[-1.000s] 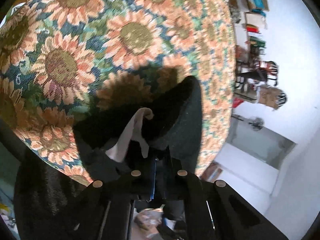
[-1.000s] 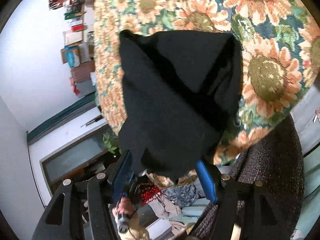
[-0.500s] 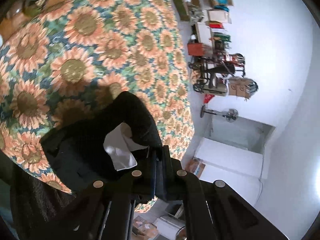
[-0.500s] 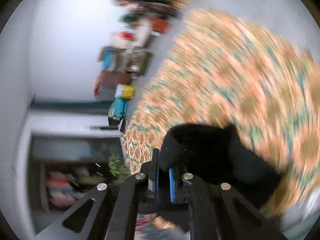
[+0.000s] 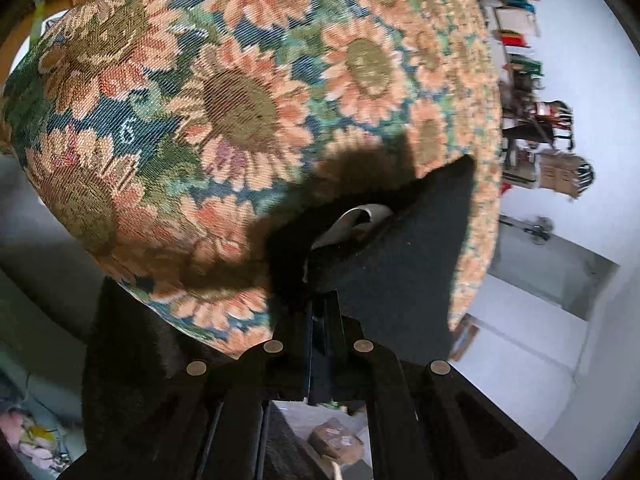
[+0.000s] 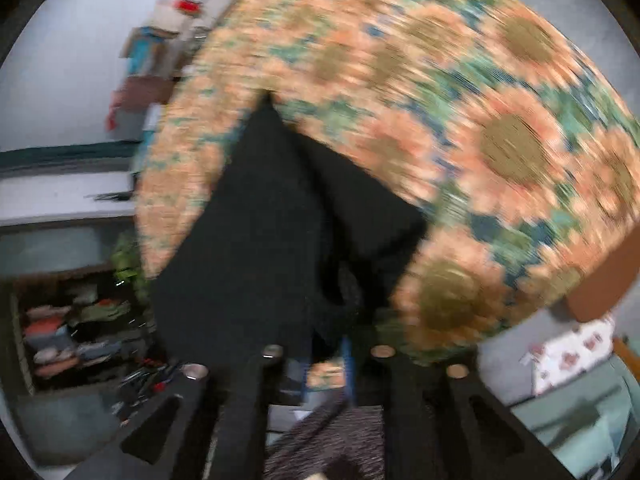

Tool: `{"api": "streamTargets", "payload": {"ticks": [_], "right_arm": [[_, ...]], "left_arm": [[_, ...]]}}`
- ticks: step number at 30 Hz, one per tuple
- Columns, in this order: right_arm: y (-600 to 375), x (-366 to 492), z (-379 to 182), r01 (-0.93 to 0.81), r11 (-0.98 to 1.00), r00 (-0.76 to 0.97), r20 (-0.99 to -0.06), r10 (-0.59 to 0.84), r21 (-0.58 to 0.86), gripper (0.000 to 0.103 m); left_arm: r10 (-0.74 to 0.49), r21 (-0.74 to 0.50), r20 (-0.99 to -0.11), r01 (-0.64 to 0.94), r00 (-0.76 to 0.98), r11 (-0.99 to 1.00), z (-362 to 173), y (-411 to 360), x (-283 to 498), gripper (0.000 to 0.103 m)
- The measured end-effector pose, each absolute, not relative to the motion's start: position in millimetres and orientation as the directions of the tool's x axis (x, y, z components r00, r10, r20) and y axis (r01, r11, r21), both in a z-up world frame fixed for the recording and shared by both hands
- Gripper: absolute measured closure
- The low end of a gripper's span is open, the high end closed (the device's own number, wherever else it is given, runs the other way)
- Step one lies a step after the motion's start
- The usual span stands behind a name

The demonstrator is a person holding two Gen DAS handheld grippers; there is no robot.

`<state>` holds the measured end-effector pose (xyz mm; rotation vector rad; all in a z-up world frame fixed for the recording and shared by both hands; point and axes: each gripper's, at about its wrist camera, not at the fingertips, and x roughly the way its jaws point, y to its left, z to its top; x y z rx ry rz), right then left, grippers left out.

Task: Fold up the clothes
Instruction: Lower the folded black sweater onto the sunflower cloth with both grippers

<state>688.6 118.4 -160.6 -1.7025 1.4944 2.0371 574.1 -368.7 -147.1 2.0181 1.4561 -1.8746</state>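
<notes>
Through the left wrist camera we see our left gripper (image 5: 324, 308) pinched tight on a fold of the black garment (image 5: 400, 272), with no gap between the two fingers. The cloth rises from the fingers as a pointed flap over the near edge of the table, which is covered with a sunflower tablecloth (image 5: 224, 92). A pale lining or label (image 5: 352, 220) shows in the opening of the fold, just above the fingers. The garment throws a dark shadow on the cloth to its left. Beyond the table edge on the right stand a white wall and a row of cluttered shelves (image 5: 532, 92).

Through the right wrist camera, which is blurred, we see the same black garment (image 6: 272, 232) bunched at the near edge of the sunflower tablecloth (image 6: 460, 120), with a peak pointing away from us. Our right gripper (image 6: 326, 360) has just been opening its jaws; they now stand partly apart, with blue pads showing. The garment hangs down to the fingers, but we cannot tell whether the pads press on it. To the left, low shelves hold stacks of folded clothes (image 6: 76, 332).
</notes>
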Motion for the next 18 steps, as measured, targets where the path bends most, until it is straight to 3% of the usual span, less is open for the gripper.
{"api": "streamTargets", "payload": {"ticks": [2,4,5,7,12,18], "right_arm": [[123,692,-163,-0.628,-0.523,-0.349,-0.810,-0.472,0.576,0.058],[136,694,-146,-0.615,-0.554,-0.361,-0.825,-0.434,0.561,0.054],[142,693,-137,-0.605,-0.579,-0.365,-0.836,-0.409,0.547,0.048],[151,688,-119,-0.580,-0.637,-0.369,-0.861,-0.349,0.507,0.049],[126,628,-86,-0.389,-0.821,-0.362,-0.889,-0.281,0.418,0.078],[75,542,-110,-0.262,-0.912,-0.279,-0.929,-0.242,0.316,0.084]], "left_arm": [[0.556,-0.508,-0.823,0.590,-0.118,-0.627,-138,-367,567,0.097],[0.490,-0.442,-0.870,0.543,-0.063,-0.714,-124,-366,558,0.096],[0.411,-0.368,-0.911,0.507,-0.028,-0.779,-114,-366,554,0.096],[0.245,-0.229,-0.969,0.411,-0.012,-0.882,-89,-363,544,0.095],[0.117,-0.126,-0.985,0.068,-0.126,-0.990,-42,-299,509,0.095],[0.001,0.012,-0.997,-0.162,-0.080,-0.987,-86,-205,462,0.094]]}}
